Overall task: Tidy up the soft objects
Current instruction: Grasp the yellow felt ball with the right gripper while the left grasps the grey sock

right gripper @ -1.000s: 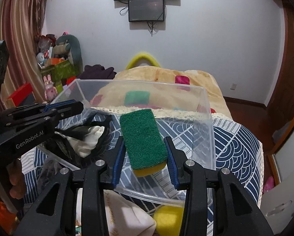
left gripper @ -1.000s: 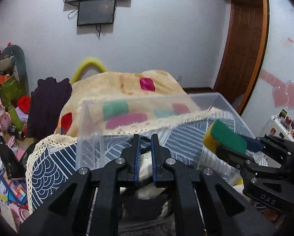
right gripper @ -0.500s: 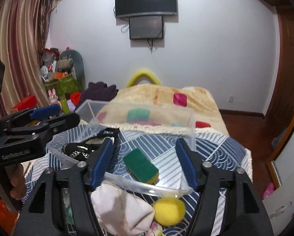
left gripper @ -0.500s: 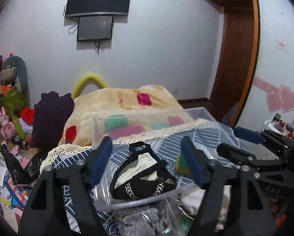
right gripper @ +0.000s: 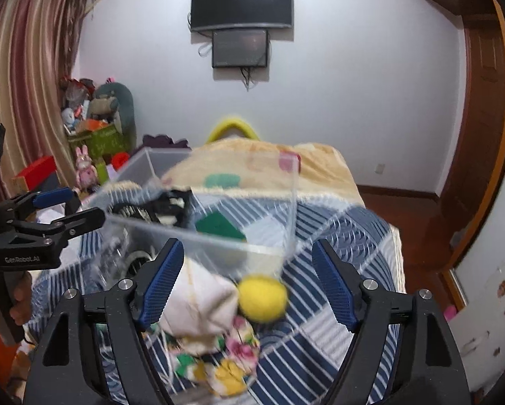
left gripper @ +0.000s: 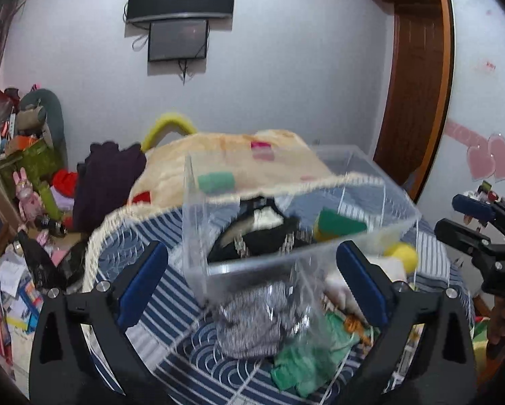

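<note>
A clear plastic bin stands on the blue patterned tablecloth. Inside lie a green-and-yellow sponge and a black-and-cream garment. My left gripper is open and empty, in front of the bin. My right gripper is open and empty, above a yellow ball and a cream cloth. A grey knit item, a green cloth and a floral cloth lie before the bin.
Behind the table is a bed with a beige blanket and a dark purple garment. Clutter and toys fill the left side. A wooden door is on the right. A TV hangs on the wall.
Both grippers opened and pulled back from the bin. The right one let go of the sponge, which now lies inside the bin. The left one released the black-and-cream garment there.
</note>
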Demonstrator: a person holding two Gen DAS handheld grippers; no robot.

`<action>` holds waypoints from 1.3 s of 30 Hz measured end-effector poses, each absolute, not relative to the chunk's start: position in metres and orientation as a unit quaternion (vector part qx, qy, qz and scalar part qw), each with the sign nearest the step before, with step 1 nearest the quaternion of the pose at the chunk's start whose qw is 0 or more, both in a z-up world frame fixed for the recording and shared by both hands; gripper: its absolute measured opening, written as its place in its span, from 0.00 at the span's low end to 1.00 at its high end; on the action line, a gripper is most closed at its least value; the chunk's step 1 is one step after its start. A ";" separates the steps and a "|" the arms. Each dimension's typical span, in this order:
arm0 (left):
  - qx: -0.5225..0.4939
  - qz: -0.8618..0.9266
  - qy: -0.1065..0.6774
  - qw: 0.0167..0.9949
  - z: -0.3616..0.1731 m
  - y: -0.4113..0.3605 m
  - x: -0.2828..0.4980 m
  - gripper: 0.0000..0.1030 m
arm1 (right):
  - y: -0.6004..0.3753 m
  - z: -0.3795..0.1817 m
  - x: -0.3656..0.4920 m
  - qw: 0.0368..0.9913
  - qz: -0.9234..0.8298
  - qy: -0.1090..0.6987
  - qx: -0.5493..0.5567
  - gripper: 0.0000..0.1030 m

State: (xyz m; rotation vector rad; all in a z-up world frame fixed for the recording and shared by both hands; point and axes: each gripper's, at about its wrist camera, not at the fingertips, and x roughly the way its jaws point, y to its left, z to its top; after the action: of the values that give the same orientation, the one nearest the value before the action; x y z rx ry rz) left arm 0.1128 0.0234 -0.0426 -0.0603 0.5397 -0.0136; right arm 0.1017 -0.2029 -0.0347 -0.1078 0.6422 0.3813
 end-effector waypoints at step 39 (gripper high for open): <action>-0.065 -0.016 0.335 0.940 -0.114 0.035 0.109 0.50 | -0.232 -0.073 0.095 0.912 0.171 0.372 -0.028 0.35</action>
State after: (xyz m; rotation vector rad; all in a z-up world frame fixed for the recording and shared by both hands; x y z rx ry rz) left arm 0.1086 0.0348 -0.1139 -0.1324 0.6838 -0.0326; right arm 0.0946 -0.2319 -0.0733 -0.0570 0.7672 0.3530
